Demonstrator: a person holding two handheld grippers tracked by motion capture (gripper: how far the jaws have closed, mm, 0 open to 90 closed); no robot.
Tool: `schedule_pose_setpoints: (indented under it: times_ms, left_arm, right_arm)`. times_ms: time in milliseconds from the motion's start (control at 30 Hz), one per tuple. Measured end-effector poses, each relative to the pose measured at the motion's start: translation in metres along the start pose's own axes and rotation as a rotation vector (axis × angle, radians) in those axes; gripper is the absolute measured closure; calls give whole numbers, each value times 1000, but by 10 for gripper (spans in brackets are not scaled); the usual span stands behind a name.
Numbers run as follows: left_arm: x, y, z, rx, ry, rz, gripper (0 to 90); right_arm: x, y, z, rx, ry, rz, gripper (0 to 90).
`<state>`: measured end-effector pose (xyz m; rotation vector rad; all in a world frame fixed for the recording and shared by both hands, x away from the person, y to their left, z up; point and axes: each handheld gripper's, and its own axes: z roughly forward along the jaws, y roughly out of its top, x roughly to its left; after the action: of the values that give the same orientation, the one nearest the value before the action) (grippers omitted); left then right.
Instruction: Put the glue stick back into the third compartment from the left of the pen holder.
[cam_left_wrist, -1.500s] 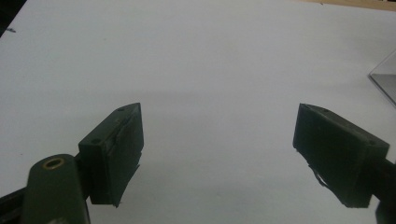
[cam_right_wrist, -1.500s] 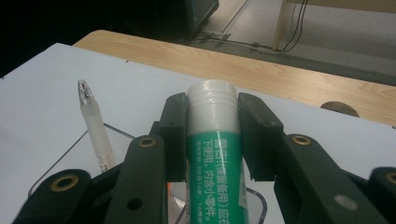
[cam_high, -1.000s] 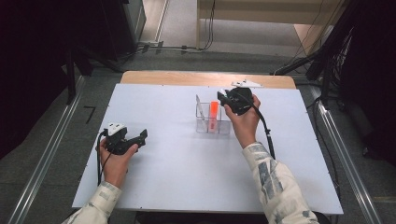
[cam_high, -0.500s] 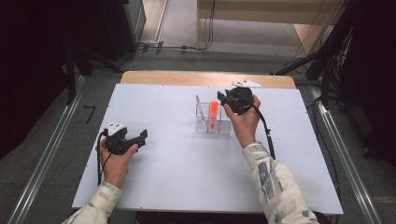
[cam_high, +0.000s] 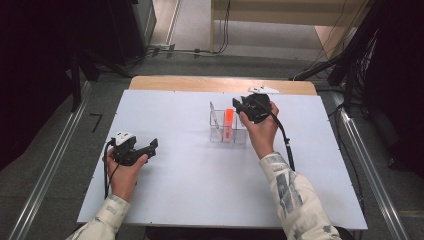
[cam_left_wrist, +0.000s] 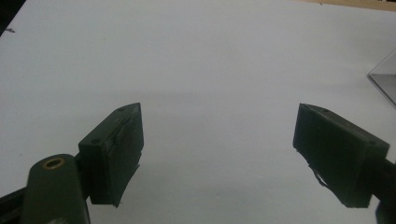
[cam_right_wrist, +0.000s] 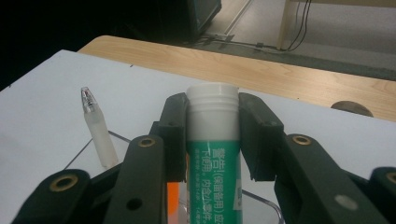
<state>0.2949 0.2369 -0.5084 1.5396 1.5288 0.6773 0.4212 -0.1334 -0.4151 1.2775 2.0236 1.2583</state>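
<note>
My right gripper (cam_high: 240, 105) (cam_right_wrist: 214, 112) is shut on an upright tube (cam_right_wrist: 213, 163) with a green label and a white cap. It holds the tube over the right end of a clear plastic organizer (cam_high: 218, 134) (cam_right_wrist: 264, 199) at the middle of the white table. An orange item (cam_high: 228, 121) stands in the organizer, and a white pen (cam_right_wrist: 96, 128) with a clear tip stands in it too. My left gripper (cam_high: 151, 146) (cam_left_wrist: 219, 156) rests low over the table's left side, open, with bare white table between its jaws.
The white tabletop (cam_high: 200, 185) lies on a wooden table whose edge (cam_high: 200, 83) shows at the back. A small white object (cam_high: 263, 90) lies at the far edge behind my right gripper. A corner of the clear organizer (cam_left_wrist: 385, 79) shows in the left gripper view.
</note>
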Motion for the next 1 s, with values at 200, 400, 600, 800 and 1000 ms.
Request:
schedule_pose_setpoints:
  times_ms: [200,400,600,800,1000]
  left_arm:
    - [0,0,0,0,-1,-1,170]
    - [-1,0,0,1,0,0,170]
    - [0,0,0,2,-1,0,170]
    - [-1,0,0,1,-2,-1,170]
    - [-1,0,0,2,1,1,170]
  right_arm:
    - [-3,-2,-4,-3,2,4,627]
    - [-7,-6,-7,-5,13,13,627]
    - [-7,-9,-10,-7,18,12,626]
    - [-6,-18,-16,-11,24,9,626]
    - [-6,-27,-20,-9,13,-16,626]
